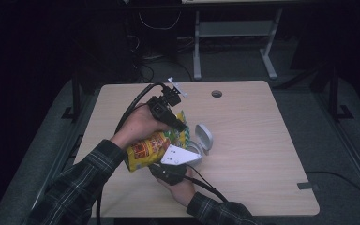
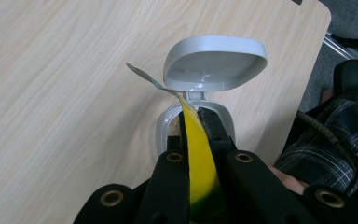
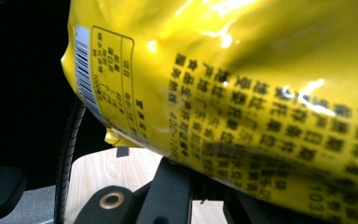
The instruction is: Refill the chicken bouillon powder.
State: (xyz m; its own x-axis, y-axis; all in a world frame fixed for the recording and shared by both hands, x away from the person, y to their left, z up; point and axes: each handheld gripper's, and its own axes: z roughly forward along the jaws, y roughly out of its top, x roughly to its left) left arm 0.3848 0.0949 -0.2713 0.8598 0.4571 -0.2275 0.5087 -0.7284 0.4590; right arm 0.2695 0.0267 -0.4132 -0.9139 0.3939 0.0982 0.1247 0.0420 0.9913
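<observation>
The left gripper [image 2: 200, 140] is seen clamped on the top edge of the crinkly yellow foil snack bag [image 2: 200, 172], held over the small grey plastic flip-lid container [image 2: 214, 65] on the pale wooden table [image 1: 253, 136]. The right gripper [image 1: 168, 171] is seen under the bag; its grip cannot be told, its own view being blocked by printed foil.

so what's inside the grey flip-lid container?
The grey flip-lid container stands open on the table. Through its opening something light brown shows at the left; the left gripper, clamped on the yellow snack bag, covers the rest.
</observation>
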